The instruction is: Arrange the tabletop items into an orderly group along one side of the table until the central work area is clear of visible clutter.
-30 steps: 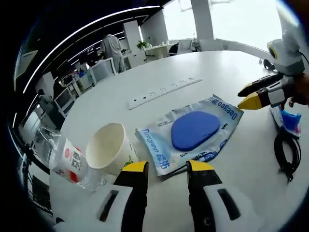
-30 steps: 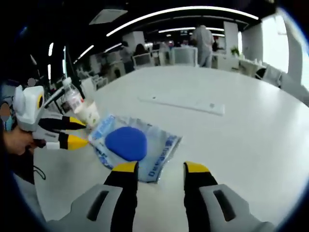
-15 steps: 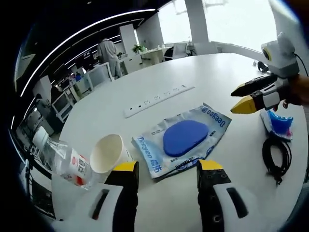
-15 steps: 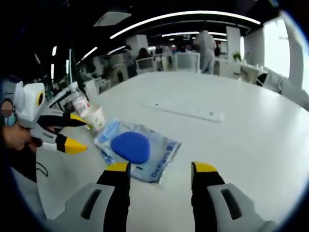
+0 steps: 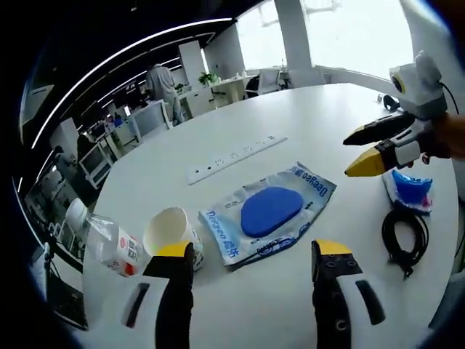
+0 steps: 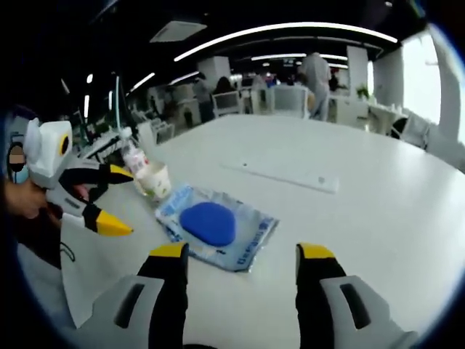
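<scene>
**Inspector:** Start with the item in the middle. The clear plastic pouch with blue print and a blue oval pad inside (image 5: 267, 216) lies flat at the centre of the white round worktop (image 5: 218, 116). Nothing grips it. The left claw (image 5: 253, 256) hangs above its near edge, jaws spread wide and empty; the right claw (image 6: 243, 254) is likewise wide open and holds nothing.

**Assistant:** Main risk there?

**Inspector:** In my judgement, a thin slick pouch lying flat offers little for a jaw to get under. A shallow pinch could skid it along the worktop or catch only the film and let the pad sag out of line.

**Assistant:** And its neighbours?

**Inspector:** The white paper cup (image 5: 171, 233) lies tipped on its side just beside the pouch's corner, with the clear plastic bottle with a red-and-white label (image 5: 109, 243) lying next to it. Either may roll if the pouch is dragged into them. Further out, the coiled black cable (image 5: 403, 238) and the small white-and-blue packet (image 5: 411, 190) sit near the worktop edge under the right claw; a careless sweep could push them off. The long white power strip (image 5: 236, 154) lies well behind the pouch.

**Assistant:** Anything unclear?

**Inspector:** Whether cup and bottle touch I cannot tell. The pouch's print is only partly legible. The bottle's far end blurs toward the picture's edge, and the packet's contents are not identifiable.
</scene>
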Available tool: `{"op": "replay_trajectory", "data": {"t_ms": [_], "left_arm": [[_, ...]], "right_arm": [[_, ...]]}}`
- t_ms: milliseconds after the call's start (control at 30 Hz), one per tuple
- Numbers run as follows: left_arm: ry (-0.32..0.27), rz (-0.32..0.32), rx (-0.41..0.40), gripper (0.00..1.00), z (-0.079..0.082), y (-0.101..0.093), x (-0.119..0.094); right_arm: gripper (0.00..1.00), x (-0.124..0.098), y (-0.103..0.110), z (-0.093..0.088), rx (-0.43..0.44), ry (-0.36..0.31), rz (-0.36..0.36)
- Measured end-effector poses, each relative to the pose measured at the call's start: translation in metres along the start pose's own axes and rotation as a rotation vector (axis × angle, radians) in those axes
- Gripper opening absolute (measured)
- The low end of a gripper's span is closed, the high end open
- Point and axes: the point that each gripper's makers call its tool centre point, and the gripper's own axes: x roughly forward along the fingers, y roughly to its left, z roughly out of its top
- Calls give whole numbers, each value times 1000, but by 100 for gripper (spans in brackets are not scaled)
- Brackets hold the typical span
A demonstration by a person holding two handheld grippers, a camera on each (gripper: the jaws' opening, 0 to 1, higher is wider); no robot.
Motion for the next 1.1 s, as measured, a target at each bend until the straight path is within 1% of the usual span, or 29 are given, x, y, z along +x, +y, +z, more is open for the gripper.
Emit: {"op": "replay_trajectory", "data": {"t_ms": [167, 333, 467, 533, 667, 733, 833, 900, 1000, 1100], "left_arm": [[-2, -3, 8, 70, -1, -4, -8], [-28, 2, 13, 76, 5, -6, -16], [-32, -6, 11, 82, 5, -11, -21], [-37, -8, 11, 83, 6, -13, -23], [-48, -22, -1, 92, 5, -21, -29], [-52, -21, 7, 93, 6, -22, -31], [-55, -21, -5, 98, 7, -24, -34], [-55, -23, -16, 98, 7, -25, -35], [-59, -18, -8, 98, 8, -26, -39], [-61, -19, -16, 98, 9, -28, -43]], "right_arm": [[59, -9, 5, 6, -19, -15, 7], [61, -15, 10, 6, -28, -22, 14], [63, -20, 13, 7, -39, -27, 16], [64, -25, 14, 7, -42, -28, 16], [69, -32, 14, 6, -54, -30, 23], [70, -37, 13, 8, -63, -33, 24], [72, -44, 12, 10, -69, -41, 23], [73, -46, 13, 11, -87, -43, 24], [75, -52, 15, 12, -93, -48, 28], [77, -55, 15, 12, -95, -48, 30]]}}
